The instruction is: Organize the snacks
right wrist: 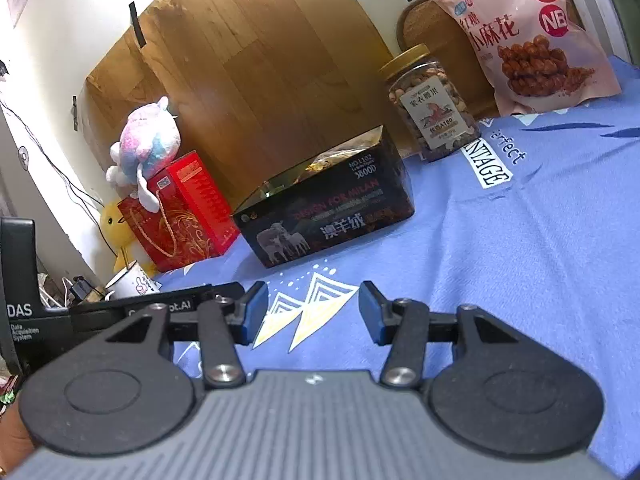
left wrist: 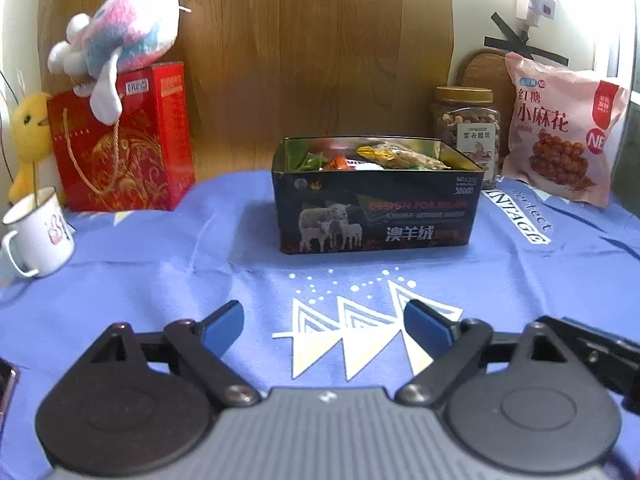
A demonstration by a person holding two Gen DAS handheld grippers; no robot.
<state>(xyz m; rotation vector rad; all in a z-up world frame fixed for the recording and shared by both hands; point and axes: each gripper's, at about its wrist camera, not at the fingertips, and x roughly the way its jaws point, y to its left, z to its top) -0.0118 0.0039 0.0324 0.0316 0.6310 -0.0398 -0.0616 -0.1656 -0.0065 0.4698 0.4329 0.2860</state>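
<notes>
Cloth [left wrist: 160, 272]: we see a blue printed cloth under everything; the tin stands mid-cloth and is our landmark.
Tin [left wrist: 376, 216]: a dark open box with sheep on its front. We see wrapped snacks [left wrist: 400, 156] piled inside, one long clear packet of nuts on top, green and orange wrappers beside it.
Pink bag [left wrist: 560, 132]: a sealed snack bag, upright, right of the tin and behind it.
Red bag [left wrist: 124, 148]: a gift bag left of the tin, with a plush [left wrist: 124, 36] on top; we cannot see its inside.
Jar [left wrist: 466, 128]: clear, gold lid on, full of nuts, just behind the tin's right corner.
Mug [left wrist: 40, 232]: white, far left of the tin; contents hidden from us.
Left gripper [left wrist: 324, 320]: spread wide, holding nothing, in front of the tin.
Right gripper [right wrist: 312, 312]: also spread and bare, in front of the tin.
</notes>
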